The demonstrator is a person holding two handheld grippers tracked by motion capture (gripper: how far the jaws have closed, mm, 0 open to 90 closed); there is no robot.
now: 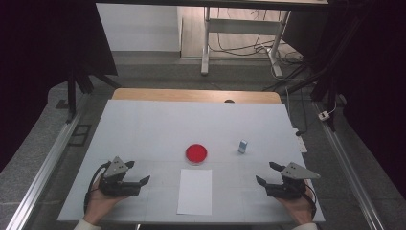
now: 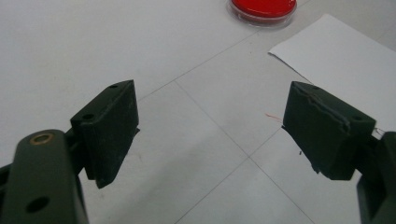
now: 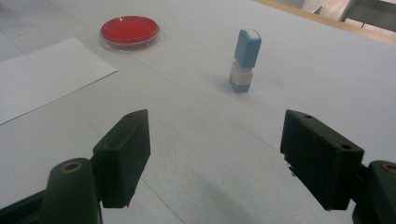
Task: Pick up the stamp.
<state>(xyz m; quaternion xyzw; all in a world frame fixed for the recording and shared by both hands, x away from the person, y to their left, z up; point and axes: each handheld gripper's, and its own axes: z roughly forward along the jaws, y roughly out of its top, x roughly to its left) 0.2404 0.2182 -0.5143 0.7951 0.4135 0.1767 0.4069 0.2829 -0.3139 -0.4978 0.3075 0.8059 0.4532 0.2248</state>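
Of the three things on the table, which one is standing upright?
The small blue and white stamp, right of the others. It stands on end, while the red dish sits low and the white paper sheet lies flat.

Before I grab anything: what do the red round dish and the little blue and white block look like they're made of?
Red dish: likely clear plastic, going by its glossy see-through rim around a red fill. Blue and white block: probably hard matte plastic, with smooth moulded rounded edges; I can't confirm either.
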